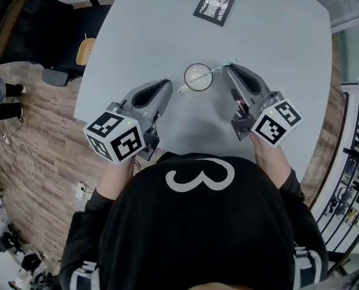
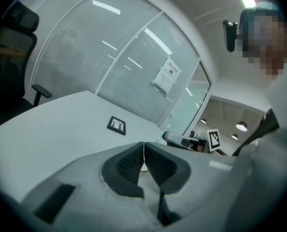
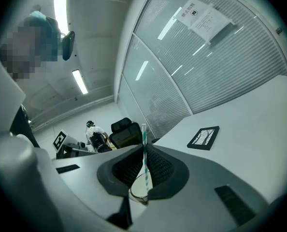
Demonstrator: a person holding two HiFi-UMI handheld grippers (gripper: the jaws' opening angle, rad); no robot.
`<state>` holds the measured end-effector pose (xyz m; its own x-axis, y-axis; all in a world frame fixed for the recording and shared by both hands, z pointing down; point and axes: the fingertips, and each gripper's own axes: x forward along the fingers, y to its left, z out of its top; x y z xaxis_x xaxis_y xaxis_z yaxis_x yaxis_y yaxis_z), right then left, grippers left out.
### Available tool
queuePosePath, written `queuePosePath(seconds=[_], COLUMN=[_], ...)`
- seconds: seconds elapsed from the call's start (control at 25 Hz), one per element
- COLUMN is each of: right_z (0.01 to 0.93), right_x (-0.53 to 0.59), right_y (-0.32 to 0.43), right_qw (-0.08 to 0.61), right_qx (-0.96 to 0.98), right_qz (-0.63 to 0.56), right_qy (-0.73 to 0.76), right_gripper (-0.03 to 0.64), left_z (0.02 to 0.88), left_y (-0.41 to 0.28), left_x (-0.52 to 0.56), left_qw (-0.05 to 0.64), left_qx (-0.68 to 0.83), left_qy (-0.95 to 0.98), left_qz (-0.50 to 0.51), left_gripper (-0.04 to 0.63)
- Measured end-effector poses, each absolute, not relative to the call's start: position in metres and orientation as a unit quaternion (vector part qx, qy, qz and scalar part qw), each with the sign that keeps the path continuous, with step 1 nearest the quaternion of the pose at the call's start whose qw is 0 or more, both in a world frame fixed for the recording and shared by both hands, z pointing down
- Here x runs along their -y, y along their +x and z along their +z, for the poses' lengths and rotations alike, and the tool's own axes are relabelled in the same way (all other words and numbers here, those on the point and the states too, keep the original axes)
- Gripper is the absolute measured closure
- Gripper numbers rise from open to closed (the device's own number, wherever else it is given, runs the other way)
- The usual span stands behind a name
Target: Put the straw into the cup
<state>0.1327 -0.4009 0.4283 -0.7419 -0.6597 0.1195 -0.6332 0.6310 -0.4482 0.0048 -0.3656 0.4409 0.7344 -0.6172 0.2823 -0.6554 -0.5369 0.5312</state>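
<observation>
On a pale grey table [image 1: 276,35], left gripper [image 1: 166,84] with jaws pressed together on nothing, white cup [image 1: 191,80] just beside it, teal-striped straw [image 1: 219,69] pinched in right gripper [image 1: 228,70], lower end over the cup's mouth, white "3" [image 1: 199,175] on the person's black garment.

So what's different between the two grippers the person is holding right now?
The right gripper is shut on a striped straw; the left gripper is shut on nothing. In the head view the right one holds the straw slanting over the cup, while the left one sits beside the cup, apart from it. Both are grey, have their jaws together and point toward the cup.
</observation>
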Motion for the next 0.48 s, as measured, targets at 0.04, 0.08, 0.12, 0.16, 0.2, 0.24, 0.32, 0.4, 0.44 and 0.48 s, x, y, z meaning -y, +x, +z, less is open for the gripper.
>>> queuePosePath(seconds=[0.04, 0.08, 0.12, 0.16, 0.2, 0.24, 0.32, 0.4, 0.44, 0.48], right_z=[0.430, 0.433, 0.435, 0.437, 0.440, 0.444, 0.450, 0.454, 0.456, 0.457], right_x=[0.401, 0.401, 0.401, 0.401, 0.402, 0.402, 0.403, 0.404, 0.404, 0.404], right_y=[0.132, 0.132, 0.131, 0.131, 0.130, 0.130, 0.131, 0.131, 0.131, 0.131], right_qw=[0.027, 0.025, 0.024, 0.022, 0.021, 0.020, 0.017, 0.016, 0.015, 0.014], right_qx=[-0.902, -0.902, -0.901, -0.901, -0.900, -0.899, -0.898, -0.897, -0.897, -0.897], right_qz=[-0.238, -0.239, -0.241, -0.242, -0.243, -0.244, -0.245, -0.246, -0.246, -0.247], right_qy=[-0.359, -0.359, -0.360, -0.360, -0.361, -0.362, -0.365, -0.366, -0.367, -0.368], right_gripper=[0.588, 0.588, 0.588, 0.588, 0.588, 0.588, 0.588, 0.588, 0.588, 0.588], left_z=[0.443, 0.444, 0.446, 0.448, 0.450, 0.452, 0.455, 0.458, 0.459, 0.459], left_y=[0.004, 0.003, 0.003, 0.003, 0.003, 0.004, 0.004, 0.003, 0.003, 0.003], left_x=[0.366, 0.367, 0.367, 0.368, 0.368, 0.368, 0.369, 0.370, 0.370, 0.370], left_qw=[0.317, 0.319, 0.321, 0.323, 0.325, 0.326, 0.327, 0.328, 0.329, 0.330], left_qx=[0.364, 0.364, 0.364, 0.364, 0.363, 0.363, 0.362, 0.363, 0.363, 0.364], left_qy=[0.875, 0.874, 0.874, 0.873, 0.873, 0.873, 0.872, 0.872, 0.871, 0.871], left_qz=[0.031, 0.031, 0.031, 0.031, 0.031, 0.031, 0.030, 0.030, 0.030, 0.029], left_gripper=[0.578, 0.578, 0.578, 0.578, 0.578, 0.578, 0.578, 0.578, 0.578, 0.578])
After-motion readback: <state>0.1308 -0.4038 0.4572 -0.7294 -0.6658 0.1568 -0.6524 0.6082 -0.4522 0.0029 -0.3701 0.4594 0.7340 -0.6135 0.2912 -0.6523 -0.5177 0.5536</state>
